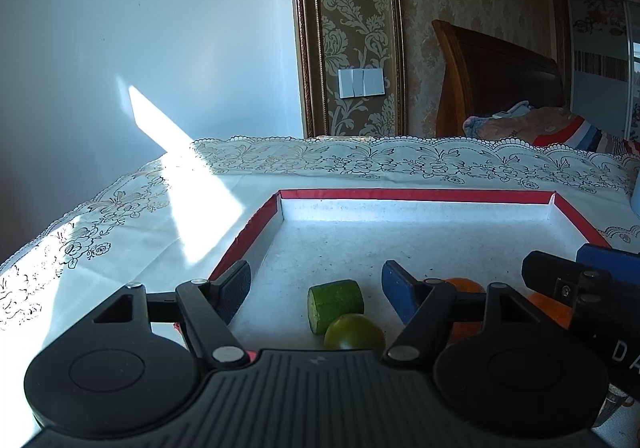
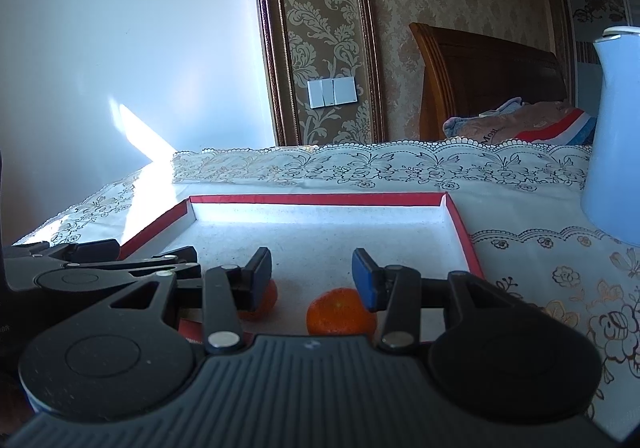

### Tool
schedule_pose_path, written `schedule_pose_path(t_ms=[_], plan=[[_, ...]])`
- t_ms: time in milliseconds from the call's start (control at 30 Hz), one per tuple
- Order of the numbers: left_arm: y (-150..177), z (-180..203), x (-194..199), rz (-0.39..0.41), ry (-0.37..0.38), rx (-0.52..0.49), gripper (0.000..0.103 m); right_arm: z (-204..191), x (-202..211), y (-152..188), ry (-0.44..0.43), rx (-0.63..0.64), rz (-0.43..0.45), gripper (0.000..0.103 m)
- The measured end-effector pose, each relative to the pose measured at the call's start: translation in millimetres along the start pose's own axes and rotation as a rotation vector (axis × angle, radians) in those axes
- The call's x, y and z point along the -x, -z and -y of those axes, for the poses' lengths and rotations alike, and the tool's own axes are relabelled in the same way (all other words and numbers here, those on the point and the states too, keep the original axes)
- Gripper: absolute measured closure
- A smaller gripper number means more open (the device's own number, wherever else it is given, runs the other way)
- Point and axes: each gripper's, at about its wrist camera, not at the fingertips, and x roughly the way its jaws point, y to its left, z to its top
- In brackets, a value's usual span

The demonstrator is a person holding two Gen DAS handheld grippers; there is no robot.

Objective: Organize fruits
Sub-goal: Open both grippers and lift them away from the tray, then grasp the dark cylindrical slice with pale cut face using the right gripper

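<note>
Both claws hang spread and empty, left claw (image 1: pixel 316 284), right claw (image 2: pixel 312 272). Tray (image 1: pixel 416 195) near worktop's front edge already holds cucumber piece (image 1: pixel 335 304), green fruit (image 1: pixel 354 332), two tangerines (image 2: pixel 340 312). Sorting appears largely done.

We see red-rimmed white tray (image 1: pixel 416 195) holding green cucumber chunk (image 1: pixel 335 304) on its side, touching round green fruit (image 1: pixel 353 332); two orange tangerines (image 2: pixel 340 311) (image 2: pixel 262 302) sit apart nearby.
</note>
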Motion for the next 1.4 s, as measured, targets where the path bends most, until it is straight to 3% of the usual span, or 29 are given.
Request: schedule_pose_path(t_ms=[267,367,1333,1400], plan=[[6,-10,16,0.015,0.009,0.013,0.031,4,9,3,0.014,-0.022,0.009,0.061],[10,-16,24,0.016,0.021,0.026,0.031,4,18,5,0.018,-0.031,0.025,0.049],[48,-48,70,-0.028,0.095,0.087,0.026,13,69,31,0.011,-0.104,0.072,0.049],[49,-51,71,-0.034,0.103,0.095,0.026,13,75,35,0.007,-0.103,0.071,0.04]])
